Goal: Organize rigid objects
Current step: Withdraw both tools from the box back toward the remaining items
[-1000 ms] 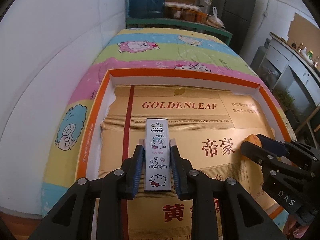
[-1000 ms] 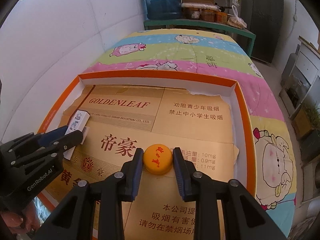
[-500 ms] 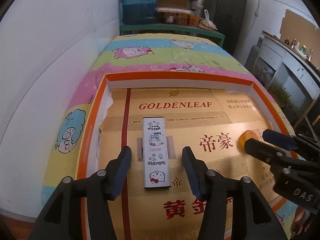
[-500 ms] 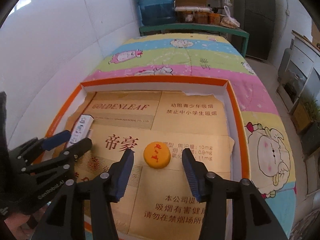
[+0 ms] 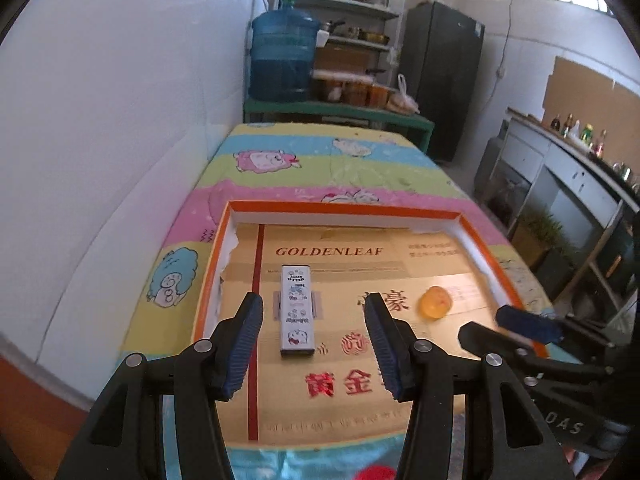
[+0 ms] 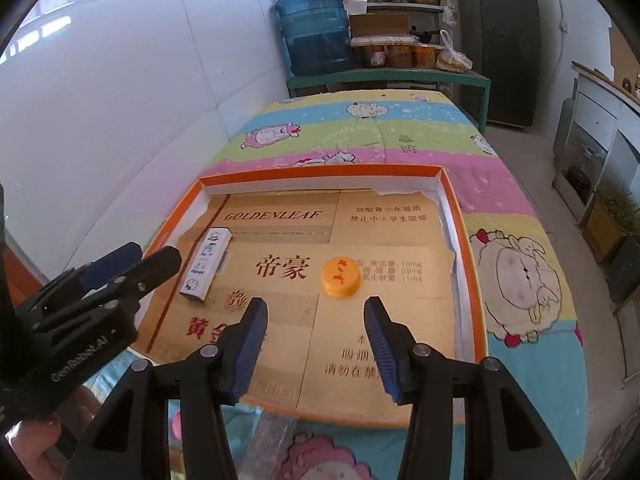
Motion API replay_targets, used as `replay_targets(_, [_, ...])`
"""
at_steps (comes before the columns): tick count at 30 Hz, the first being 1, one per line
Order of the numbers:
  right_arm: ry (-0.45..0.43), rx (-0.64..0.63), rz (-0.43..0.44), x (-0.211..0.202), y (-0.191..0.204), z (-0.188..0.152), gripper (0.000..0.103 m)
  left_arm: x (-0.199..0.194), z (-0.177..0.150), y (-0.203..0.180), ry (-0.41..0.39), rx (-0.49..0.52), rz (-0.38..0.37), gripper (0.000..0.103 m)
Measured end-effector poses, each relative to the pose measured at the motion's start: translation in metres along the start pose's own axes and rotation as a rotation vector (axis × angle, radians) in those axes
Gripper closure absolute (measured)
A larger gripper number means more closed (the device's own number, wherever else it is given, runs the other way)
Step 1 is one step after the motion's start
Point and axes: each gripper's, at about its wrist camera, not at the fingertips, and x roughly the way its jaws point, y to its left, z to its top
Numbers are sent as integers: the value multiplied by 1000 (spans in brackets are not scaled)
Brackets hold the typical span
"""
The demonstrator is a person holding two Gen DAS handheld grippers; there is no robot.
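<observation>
A narrow white Hello Kitty box (image 5: 297, 310) lies flat in the orange-rimmed tray (image 5: 344, 209) on gold cardboard; it also shows in the right wrist view (image 6: 205, 264). An orange round cap (image 6: 340, 278) lies to its right, also seen in the left wrist view (image 5: 435, 303). My left gripper (image 5: 314, 344) is open and empty, pulled back from the box. My right gripper (image 6: 316, 340) is open and empty, pulled back from the cap. Each gripper shows in the other's view: the right one (image 5: 508, 330) and the left one (image 6: 132, 258).
The tray (image 6: 320, 171) sits on a bed with a striped cartoon quilt (image 6: 372, 128). A white wall (image 5: 120, 120) runs along the left. A green bench with a blue water jug (image 6: 316, 28) stands beyond the bed; cabinets (image 5: 568, 184) are on the right.
Both grippers opened, releasing the white box and the orange cap, then drew back and up from the tray. Both objects stay where they lay.
</observation>
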Motion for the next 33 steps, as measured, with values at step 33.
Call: replay_targets(33, [-107,-36,-39,-103,39,-62,53,-125,-50,-3,-54,-26,6,48])
